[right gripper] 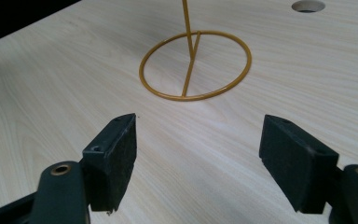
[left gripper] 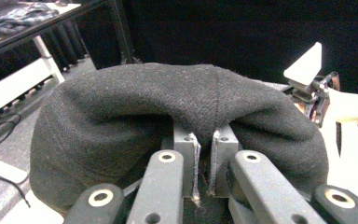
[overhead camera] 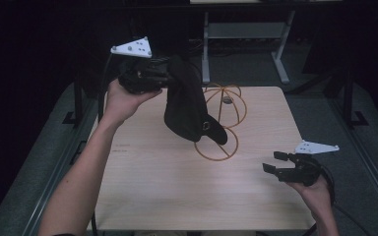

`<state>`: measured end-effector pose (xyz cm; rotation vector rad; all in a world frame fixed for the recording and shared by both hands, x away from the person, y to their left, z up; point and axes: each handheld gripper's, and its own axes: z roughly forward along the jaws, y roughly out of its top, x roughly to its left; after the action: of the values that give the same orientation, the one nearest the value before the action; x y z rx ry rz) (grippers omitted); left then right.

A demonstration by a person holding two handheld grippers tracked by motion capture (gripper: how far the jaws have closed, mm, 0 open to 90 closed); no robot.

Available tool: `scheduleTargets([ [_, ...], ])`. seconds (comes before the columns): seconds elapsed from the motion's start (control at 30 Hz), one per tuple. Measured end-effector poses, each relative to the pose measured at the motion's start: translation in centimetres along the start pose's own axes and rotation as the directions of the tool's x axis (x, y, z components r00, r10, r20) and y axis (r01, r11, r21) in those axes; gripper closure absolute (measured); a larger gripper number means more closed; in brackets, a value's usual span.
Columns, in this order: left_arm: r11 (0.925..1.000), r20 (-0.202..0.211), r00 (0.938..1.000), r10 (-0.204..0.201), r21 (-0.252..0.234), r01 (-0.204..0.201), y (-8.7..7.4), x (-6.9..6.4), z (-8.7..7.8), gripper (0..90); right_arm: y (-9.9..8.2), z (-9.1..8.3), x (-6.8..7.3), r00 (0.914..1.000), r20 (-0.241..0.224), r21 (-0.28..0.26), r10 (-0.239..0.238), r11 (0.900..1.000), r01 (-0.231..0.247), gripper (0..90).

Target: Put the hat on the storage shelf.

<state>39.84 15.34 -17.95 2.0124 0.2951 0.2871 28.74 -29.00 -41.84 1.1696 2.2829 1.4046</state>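
Tools first: my left tool (overhead camera: 165,78) sits at about ten o'clock over the tabletop (overhead camera: 147,177), raised well above the wood, and its jaws are pressed together on a fold of the black cap (overhead camera: 189,105). In the left gripper view (left gripper: 204,154) the two pads meet with only dark fabric pinched between them, and the cap's crown bulges up and around both jaws. From the high view the cap hangs down from that pinch, its brim pointing toward five o'clock, with a small pale mark near the lower edge. It hangs clear of the tabletop and partly in front of the gold wire stand (overhead camera: 221,115).

My right tool (overhead camera: 276,163) is at four o'clock, low near the tabletop's right edge, jaws spread wide with nothing between them. In the right gripper view (right gripper: 198,161) the two black pads stand well apart over bare wood, and the stand's round base ring (right gripper: 196,65) lies ahead at twelve o'clock with its upright rod rising from the crossbar.

Outward from there, the stand sits near the middle of the tabletop toward one o'clock, its wire loops curving up behind the cap. A round hole in the tabletop (right gripper: 308,5) lies just past the stand.
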Motion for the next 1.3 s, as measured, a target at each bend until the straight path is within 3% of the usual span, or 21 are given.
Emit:
scheduleTargets([
  [0.17, 1.0000, 0.011, 0.9999, 0.006, 0.005, -0.006, 1.8, 0.5, 1.4, 84.4, -0.1, -0.5, -0.2, 0.9999, 0.008, -0.024, 0.014, 0.9996, -0.013, 26.9],
  [0.43, 0.9995, 0.021, 0.9998, 0.007, 0.030, -0.007, 3.1, 1.1, 3.5, 84.4, -0.2, -0.9, -0.3, 0.9997, 0.010, -0.036, 0.024, 0.9991, -0.024, 26.8],
  [0.57, 0.9969, 0.029, 0.9996, 0.007, 0.078, -0.009, 4.0, 1.3, 5.6, 84.3, -0.3, -1.1, -0.4, 0.9995, 0.010, -0.042, 0.031, 0.9986, -0.031, 26.7],
  [0.8, 0.9929, 0.047, 0.9989, -0.006, 0.119, 0.000, 4.9, 1.7, 8.2, 84.3, -0.4, -1.1, -0.5, 0.9996, 0.009, -0.044, 0.028, 0.9987, -0.028, 26.7],
  [0.93, 0.9867, 0.048, 0.9987, -0.017, 0.162, 0.009, 5.2, 1.8, 10.5, 84.2, -0.5, -1.0, -0.6, 0.9995, -0.001, -0.040, 0.031, 0.9987, -0.031, 26.7],
  [0.97, 0.9822, 0.043, 0.9987, -0.027, 0.187, 0.018, 5.2, 1.8, 12.0, 84.2, -0.6, -1.0, -0.7, 0.9993, -0.002, -0.042, 0.037, 0.9984, -0.037, 26.7],
  [1.0, 0.9822, 0.043, 0.9987, -0.027, 0.187, 0.018, 5.2, 1.8, 12.0, 84.2, -0.6, -1.0, -0.7, 0.9993, -0.002, -0.042, 0.037, 0.9984, -0.037, 26.7],
  [1.03, 0.9772, 0.044, 0.9985, -0.034, 0.211, 0.024, 5.4, 1.8, 13.7, 84.1, -0.7, -0.9, -0.8, 0.9993, -0.004, -0.039, 0.038, 0.9985, -0.039, 26.6],
  [1.07, 0.9772, 0.044, 0.9985, -0.034, 0.211, 0.024, 5.4, 1.8, 13.7, 84.1, -0.8, -0.9, -0.9, 0.9992, -0.006, -0.038, 0.040, 0.9985, -0.040, 26.7],
  [1.1, 0.9712, 0.042, 0.9983, -0.041, 0.236, 0.030, 5.5, 1.7, 15.4, 83.9, -0.8, -0.8, -0.9, 0.9990, -0.008, -0.037, 0.044, 0.9983, -0.044, 26.7],
  [1.13, 0.9712, 0.042, 0.9983, -0.041, 0.236, 0.030, 5.5, 1.7, 15.4, 83.3, -0.8, -0.8, -0.9, 0.9989, -0.007, -0.034, 0.046, 0.9983, -0.046, 26.7],
  [1.17, 0.9636, 0.042, 0.9973, -0.060, 0.263, 0.047, 5.6, 1.8, 16.7, 82.6, -0.9, -0.8, -0.9, 0.9988, -0.008, -0.035, 0.049, 0.9982, -0.049, 26.7],
  [1.2, 0.9636, 0.042, 0.9973, -0.060, 0.263, 0.047, 5.6, 1.8, 16.7, 81.0, -0.9, -0.8, -0.9, 0.9988, -0.008, -0.035, 0.049, 0.9982, -0.049, 26.7],
  [1.23, 0.9594, 0.061, 0.9918, -0.112, 0.267, 0.092, 5.5, 2.3, 17.5, 78.2, -0.9, -0.8, -0.9, 0.9989, -0.007, -0.034, 0.046, 0.9983, -0.046, 26.6],
  [1.3, 0.9587, 0.054, 0.9895, -0.134, 0.260, 0.115, 5.4, 2.5, 17.8, 73.3, -0.9, -0.7, -0.8, 0.9989, -0.007, -0.033, 0.046, 0.9984, -0.047, 26.6],
])
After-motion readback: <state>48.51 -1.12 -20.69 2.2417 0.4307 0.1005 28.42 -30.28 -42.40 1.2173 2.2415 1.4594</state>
